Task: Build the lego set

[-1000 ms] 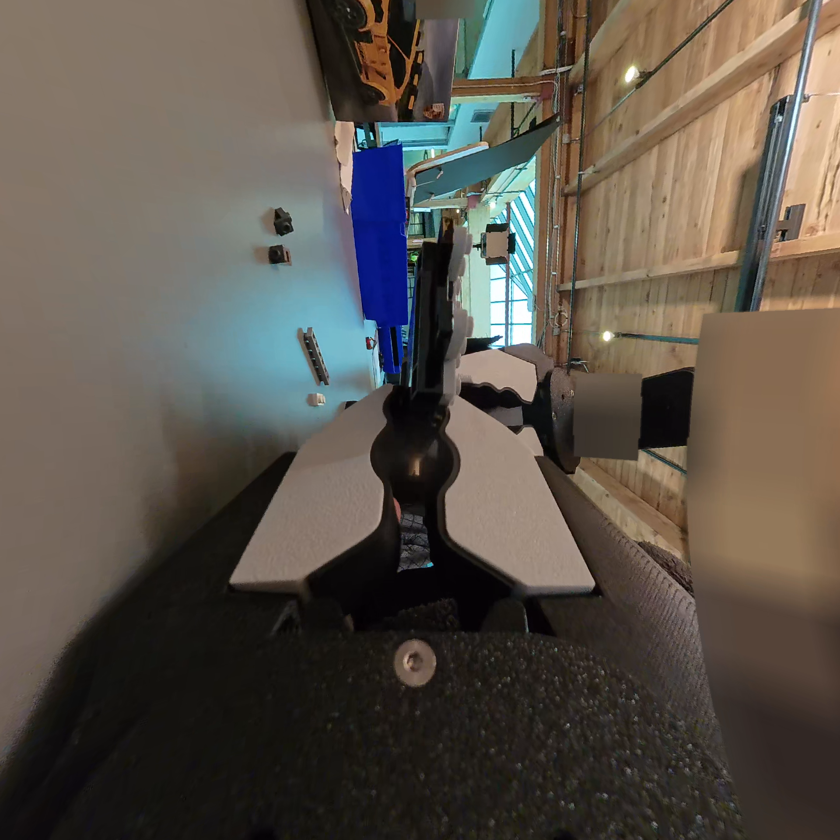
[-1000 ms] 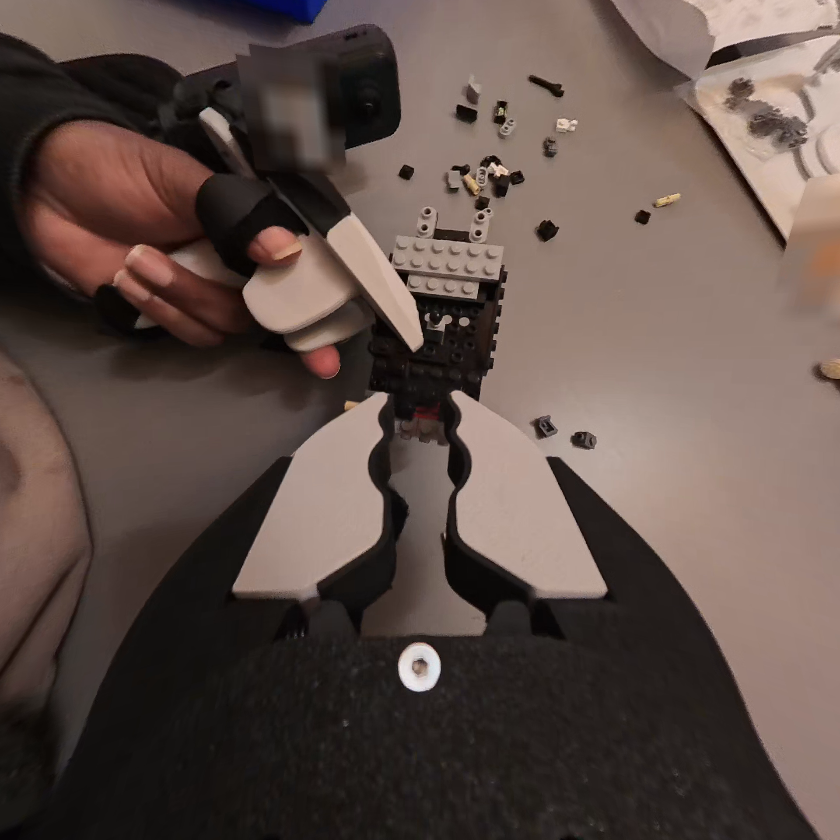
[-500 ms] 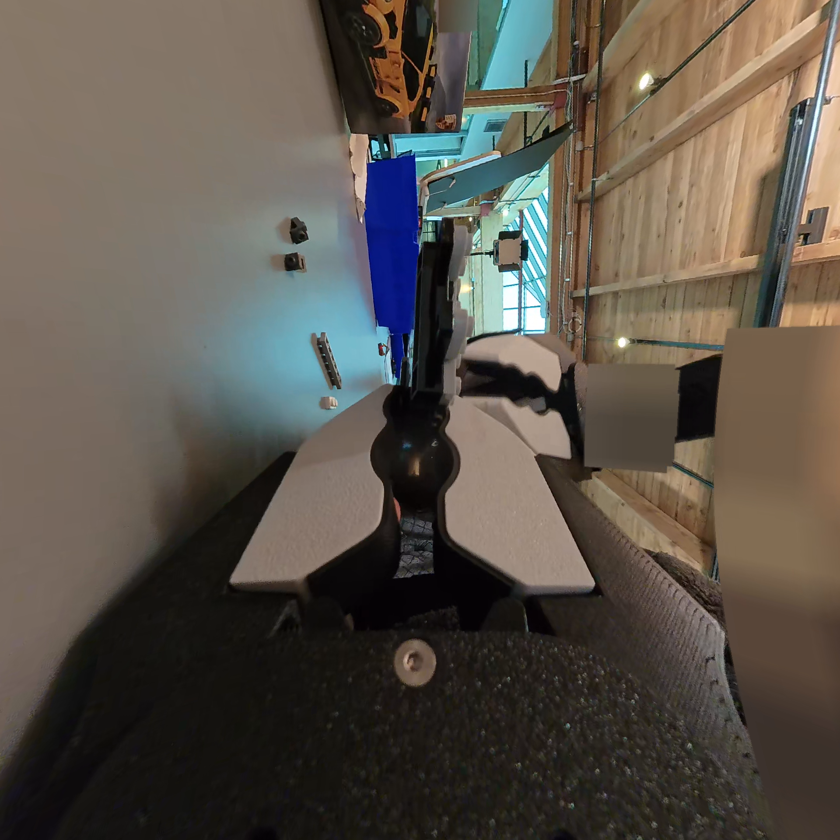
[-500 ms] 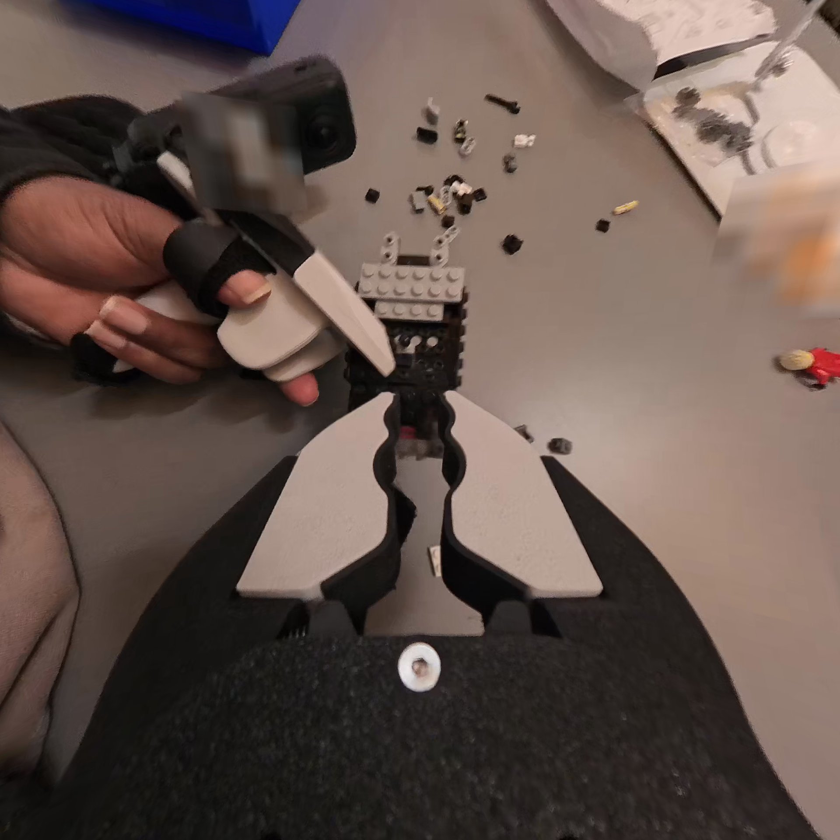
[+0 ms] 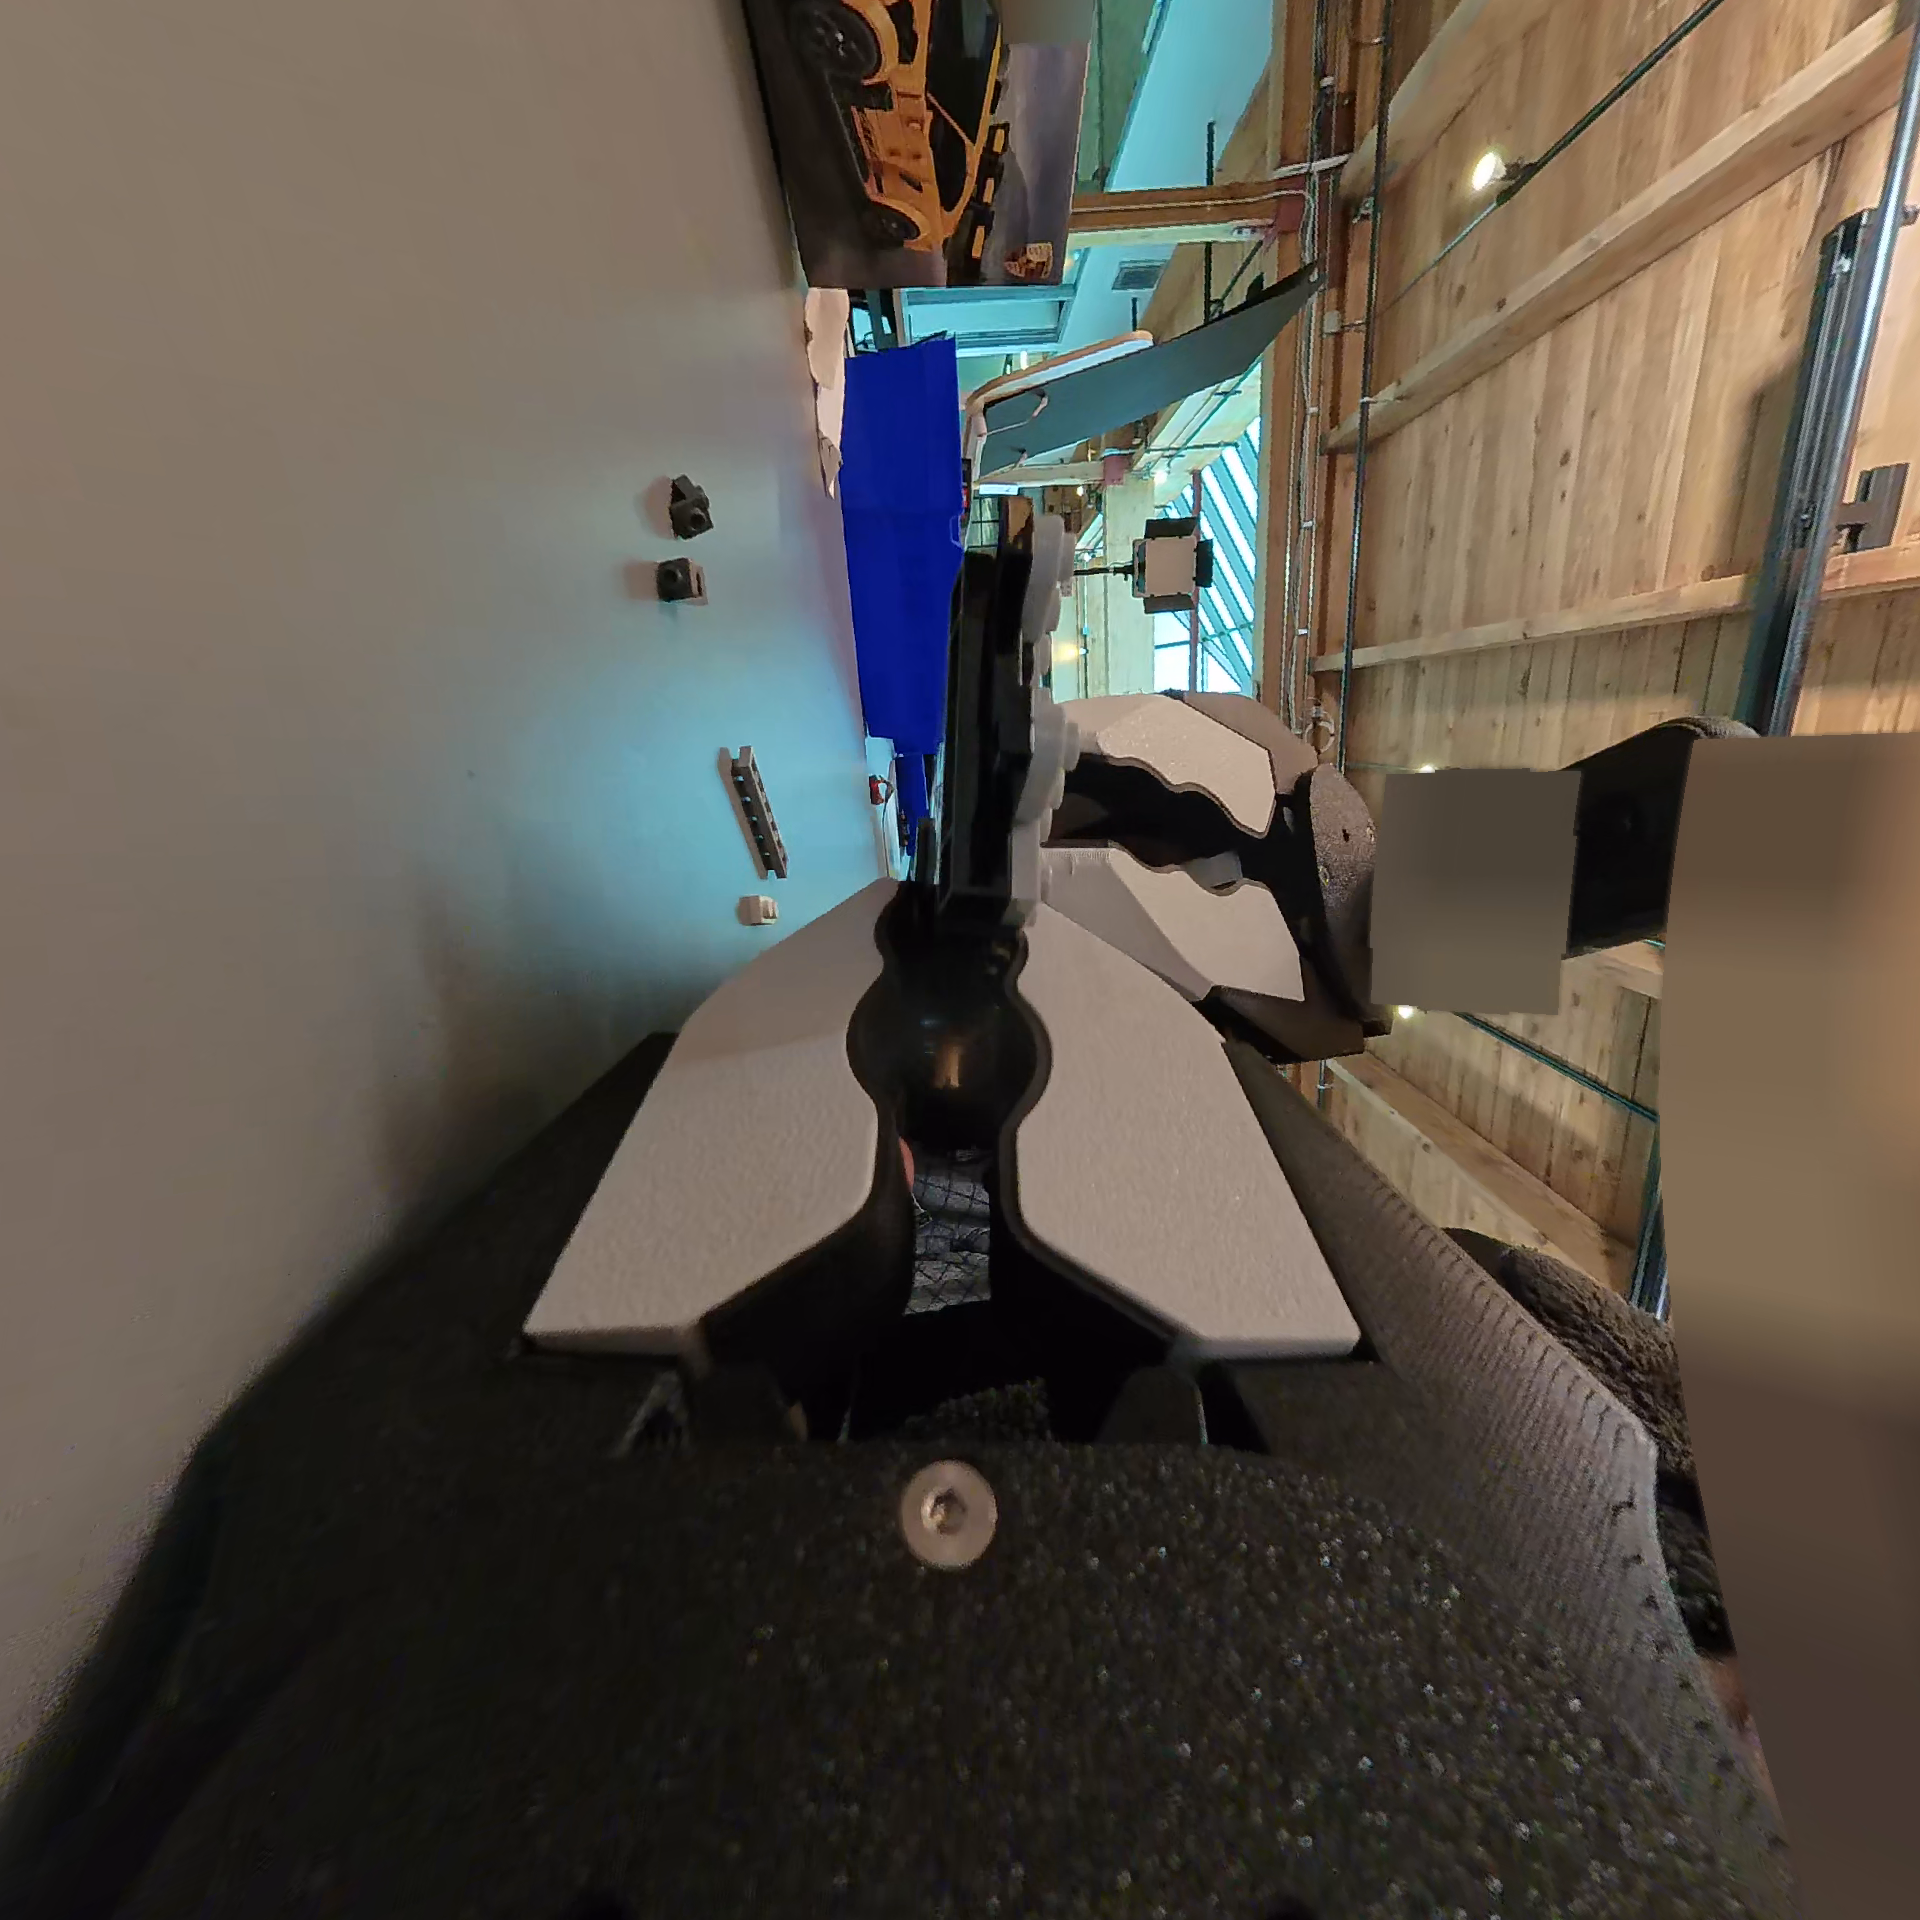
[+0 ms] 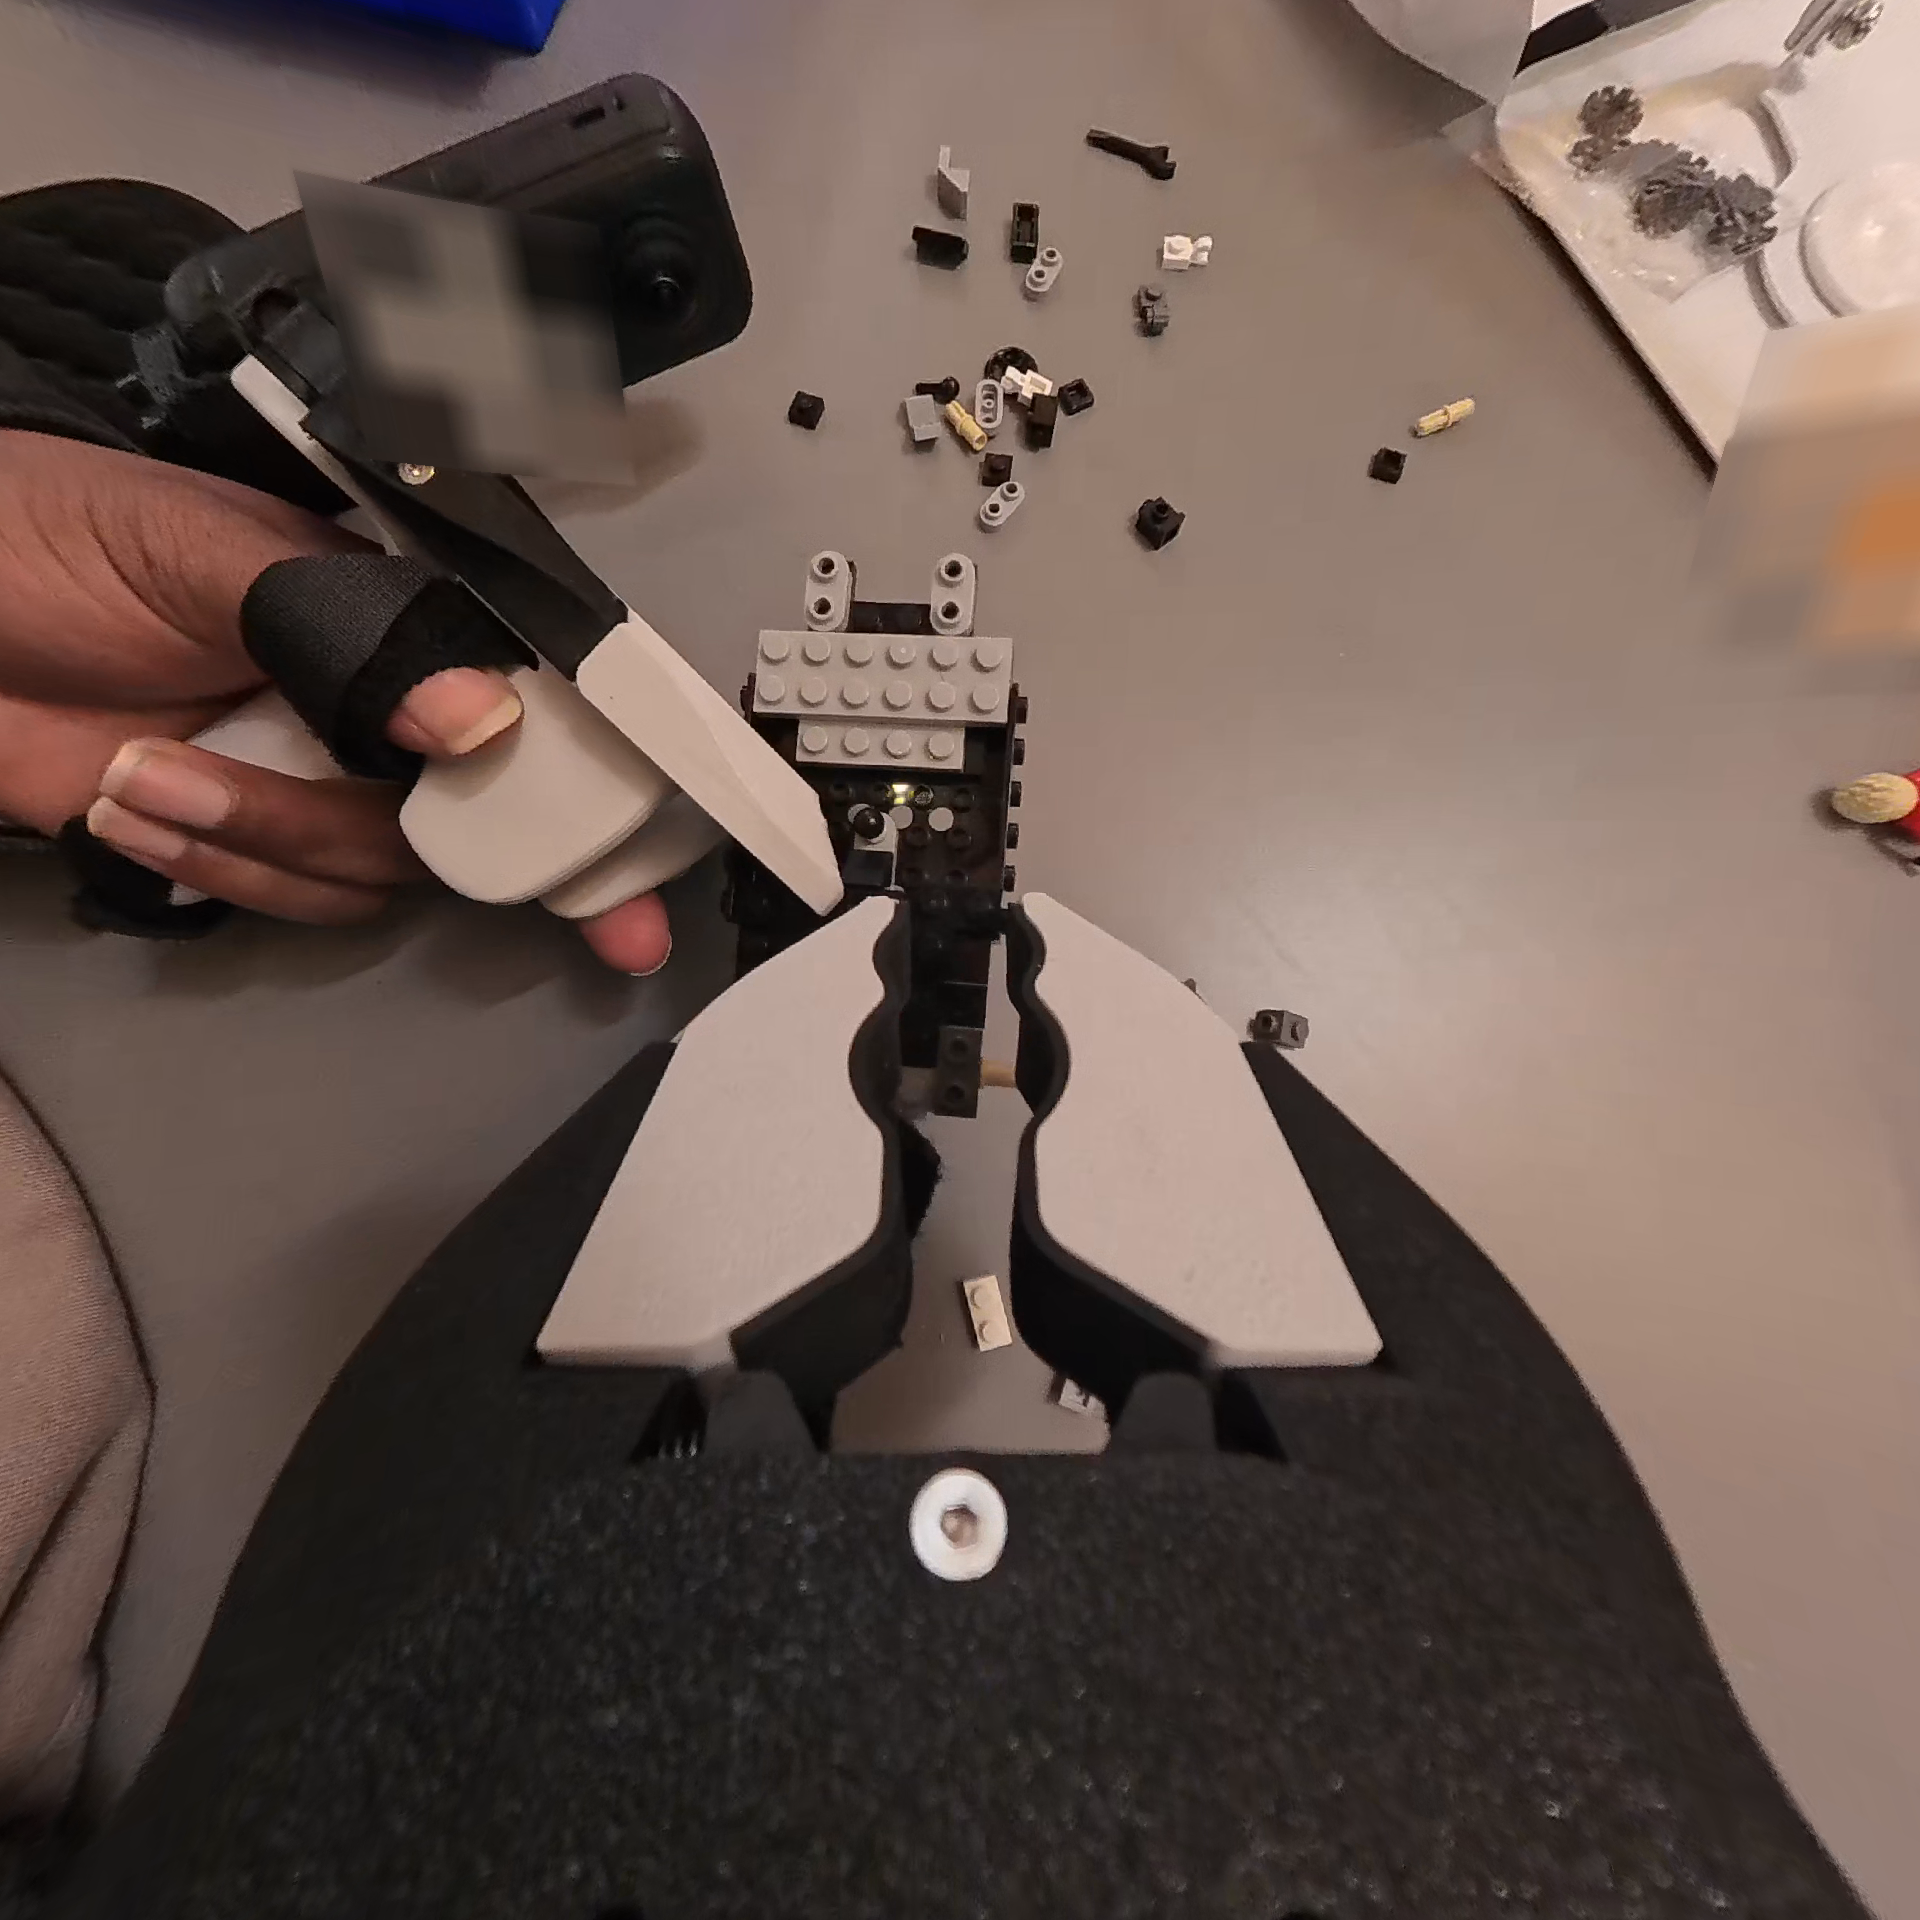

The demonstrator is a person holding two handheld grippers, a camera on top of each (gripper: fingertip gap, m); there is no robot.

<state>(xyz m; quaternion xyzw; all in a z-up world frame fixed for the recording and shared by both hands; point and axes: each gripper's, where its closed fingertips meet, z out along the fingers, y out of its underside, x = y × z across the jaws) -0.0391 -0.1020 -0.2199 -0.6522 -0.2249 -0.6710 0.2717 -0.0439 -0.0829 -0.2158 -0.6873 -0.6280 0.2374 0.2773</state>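
One lego build [image 6: 894, 790] between two grippers: left gripper [image 5: 951, 914] clamped on it, right gripper [image 6: 956, 914] narrowly apart.

We see a smooth grey tabletop [image 6: 1351, 831] carrying scattered small black, grey and tan plastic bricks [image 6: 1023, 410], a blue bin [image 5: 899, 540], and a clear parts bag [image 6: 1683, 197].

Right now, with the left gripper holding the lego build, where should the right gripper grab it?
Probably its narrow black near end, approached from the near side, one finger each flank. That end of the lego build has straight parallel sides fitting the right gripper; the left gripper occupies the left flank.
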